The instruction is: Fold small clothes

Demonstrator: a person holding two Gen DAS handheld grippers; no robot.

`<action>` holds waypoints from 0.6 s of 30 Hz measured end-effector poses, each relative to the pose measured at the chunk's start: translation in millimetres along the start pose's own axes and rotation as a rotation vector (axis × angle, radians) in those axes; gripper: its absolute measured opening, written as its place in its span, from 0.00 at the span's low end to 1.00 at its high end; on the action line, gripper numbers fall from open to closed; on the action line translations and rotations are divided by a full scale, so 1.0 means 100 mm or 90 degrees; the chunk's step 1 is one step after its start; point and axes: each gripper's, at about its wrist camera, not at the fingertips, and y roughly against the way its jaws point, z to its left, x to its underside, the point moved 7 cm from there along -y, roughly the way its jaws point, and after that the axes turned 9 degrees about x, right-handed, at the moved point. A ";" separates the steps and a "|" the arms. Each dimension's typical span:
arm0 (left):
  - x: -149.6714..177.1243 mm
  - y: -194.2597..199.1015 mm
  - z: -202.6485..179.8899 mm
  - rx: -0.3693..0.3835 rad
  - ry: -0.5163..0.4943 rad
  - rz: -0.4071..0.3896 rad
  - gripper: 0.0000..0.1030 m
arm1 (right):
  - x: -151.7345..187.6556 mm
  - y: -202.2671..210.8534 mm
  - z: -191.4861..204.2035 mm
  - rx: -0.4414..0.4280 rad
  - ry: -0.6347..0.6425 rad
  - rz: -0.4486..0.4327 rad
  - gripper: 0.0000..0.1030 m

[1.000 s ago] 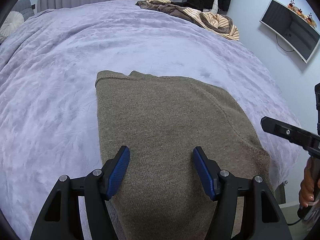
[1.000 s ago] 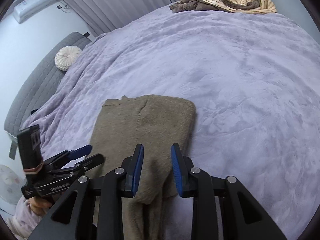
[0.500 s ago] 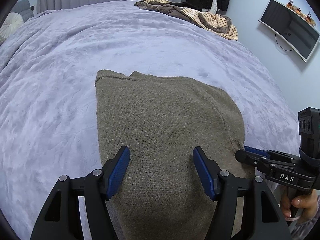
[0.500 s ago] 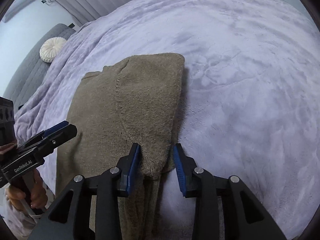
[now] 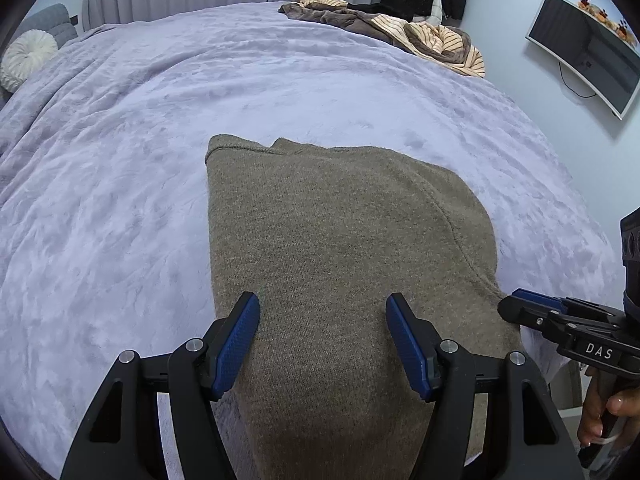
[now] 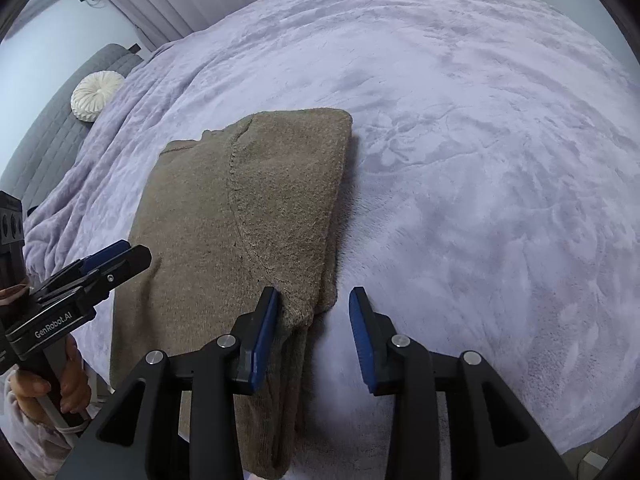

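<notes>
We have the brown knit sweater (image 5: 340,248) lying on the lavender bedspread (image 5: 120,200), its sides already folded in and its lower part hanging over the near edge of the bed. Our right gripper (image 6: 314,332) sits at the sweater's right edge with its jaws opening; the folded sleeve corner lies against the left pad, the other pad stands clear over bare bedspread, so nothing is pinched. Our left gripper (image 5: 322,344) hovers over the middle of the cloth with its jaws spread wide, holding nothing. To do the next fold well, we judge that each gripper should take a lower corner through every layer and carry both toward the collar together, so the edges stay square. The plush cover may drag at the knit and skew it. A heap of striped and dark clothes (image 5: 420,28) lies at the far end, a round white cushion (image 6: 98,94) by the headboard, a wall screen (image 5: 588,52) to the right; none is in our path
</notes>
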 end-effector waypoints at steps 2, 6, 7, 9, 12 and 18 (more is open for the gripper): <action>0.02 0.02 0.00 -0.018 -0.001 0.005 0.65 | 0.00 0.05 -0.02 -0.004 -0.013 -0.001 0.40; 0.07 0.08 0.01 -0.047 0.003 0.017 0.65 | -0.05 0.16 -0.07 0.008 -0.028 -0.001 0.45; 0.08 0.09 0.01 -0.052 0.007 0.019 0.65 | -0.06 0.18 -0.07 0.016 -0.028 -0.002 0.46; 0.10 0.12 0.03 -0.064 0.017 0.019 0.66 | -0.09 0.23 -0.06 0.030 -0.026 -0.005 0.54; 0.12 0.19 0.05 -0.077 0.033 0.005 0.97 | -0.11 0.27 -0.02 0.029 -0.030 -0.008 0.64; 0.13 0.26 0.08 -0.079 0.054 -0.007 0.99 | -0.11 0.29 0.07 0.047 -0.026 -0.007 0.79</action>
